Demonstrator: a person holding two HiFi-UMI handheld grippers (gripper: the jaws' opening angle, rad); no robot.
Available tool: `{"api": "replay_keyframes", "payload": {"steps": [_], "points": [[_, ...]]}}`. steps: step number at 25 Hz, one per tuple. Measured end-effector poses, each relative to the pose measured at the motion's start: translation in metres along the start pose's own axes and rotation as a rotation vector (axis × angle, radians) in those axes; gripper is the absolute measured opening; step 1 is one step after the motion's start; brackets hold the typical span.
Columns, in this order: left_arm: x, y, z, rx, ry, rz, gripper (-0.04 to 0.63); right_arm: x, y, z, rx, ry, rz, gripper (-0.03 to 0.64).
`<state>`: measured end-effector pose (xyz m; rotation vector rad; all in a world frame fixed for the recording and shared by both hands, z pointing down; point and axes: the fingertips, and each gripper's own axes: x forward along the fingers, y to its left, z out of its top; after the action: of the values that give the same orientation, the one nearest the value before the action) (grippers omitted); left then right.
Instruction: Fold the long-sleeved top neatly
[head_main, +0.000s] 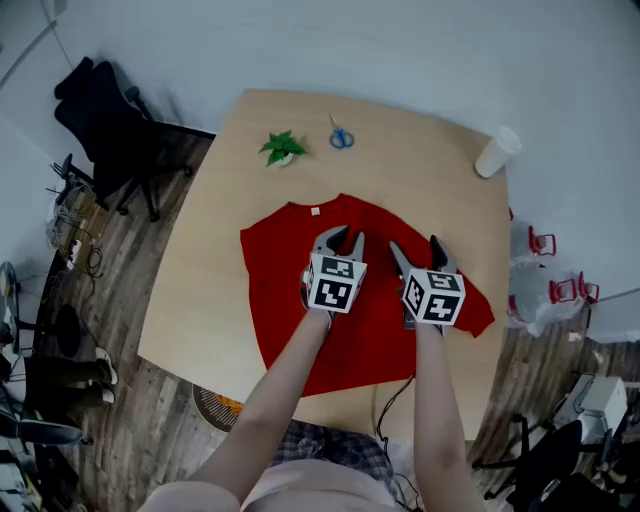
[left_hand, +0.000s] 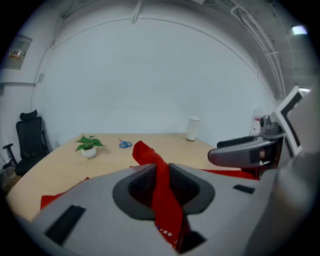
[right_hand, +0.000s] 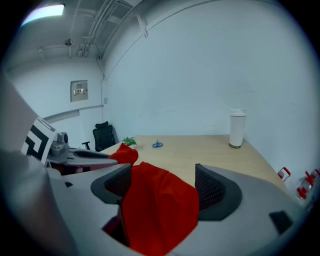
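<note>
Red long-sleeved fabric top (head_main: 285, 285) lies spread on the light wooden table (head_main: 420, 150), collar at 12 o'clock. Left gripper (head_main: 345, 238) pinches a thin fold, and right gripper (head_main: 417, 247) clamps a thick bunch. It looks soft, light and floppy, so best held at the hems.

The red long-sleeved top (head_main: 280, 275) lies spread on the table (head_main: 225, 215) at the centre of the frame; its neckline, with a small white label (head_main: 316, 211), points to the upper edge; one part trails out to the lower right; near the middle the cloth is lifted; a narrow folded strip stands pinched between the jaws of the left gripper (head_main: 343, 236); a broader bunch sits between the wide-set jaws of the right gripper (head_main: 418, 243).
</note>
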<state>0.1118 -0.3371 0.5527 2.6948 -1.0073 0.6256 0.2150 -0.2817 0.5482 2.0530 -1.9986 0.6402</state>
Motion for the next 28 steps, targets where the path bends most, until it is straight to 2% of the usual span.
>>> {"api": "replay_keyframes", "payload": {"steps": [7,13,17,22,28], "points": [[0.037,-0.025,-0.044,0.034,0.092,-0.041,0.077,-0.005,-0.029,-0.024,0.031,0.032,-0.043,0.385],[0.051,-0.042,-0.057,0.035,0.121,-0.091,0.084,-0.018,-0.054,-0.034,0.06,0.034,-0.093,0.383],[0.057,-0.059,-0.059,0.003,0.133,-0.167,0.134,-0.028,-0.067,-0.035,0.078,0.026,-0.119,0.385],[0.054,-0.09,-0.045,-0.043,0.082,-0.275,0.238,-0.045,-0.087,-0.035,0.111,0.007,-0.158,0.387],[0.051,-0.099,-0.038,-0.069,0.07,-0.267,0.284,-0.06,-0.103,-0.04,0.135,-0.003,-0.189,0.388]]}}
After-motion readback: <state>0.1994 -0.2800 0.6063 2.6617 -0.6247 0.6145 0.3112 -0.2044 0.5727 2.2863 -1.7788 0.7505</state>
